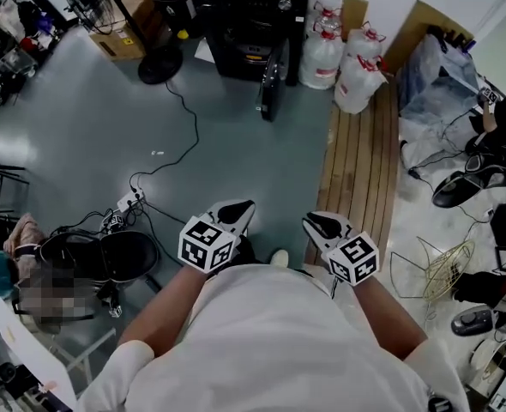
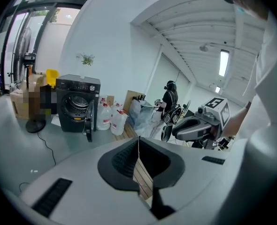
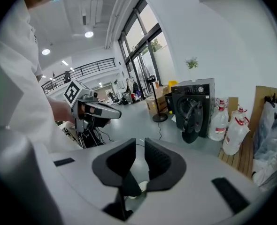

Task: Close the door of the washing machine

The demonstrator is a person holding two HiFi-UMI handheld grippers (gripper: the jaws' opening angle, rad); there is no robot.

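A black front-loading washing machine [image 1: 249, 20] stands far across the floor, with its round door [image 1: 271, 80] swung open toward me. It also shows in the left gripper view as the washing machine [image 2: 74, 102] with the door [image 2: 88, 122], and in the right gripper view as the washing machine [image 3: 197, 100] with the door [image 3: 192, 121]. Both grippers are held close to my body, far from the machine. My left gripper [image 1: 238, 212] [image 2: 138, 140] is shut with nothing in it. The right gripper [image 1: 320, 223] [image 3: 139, 143] has a gap between its pads and holds nothing.
Water jugs [image 1: 339, 54] stand right of the machine, beside a wooden slatted platform [image 1: 360, 170]. A fan base [image 1: 160, 63] and a cardboard box [image 1: 116, 41] sit to its left. A cable and power strip [image 1: 129, 200] cross the grey floor. Dark bags [image 1: 107, 251] lie near left.
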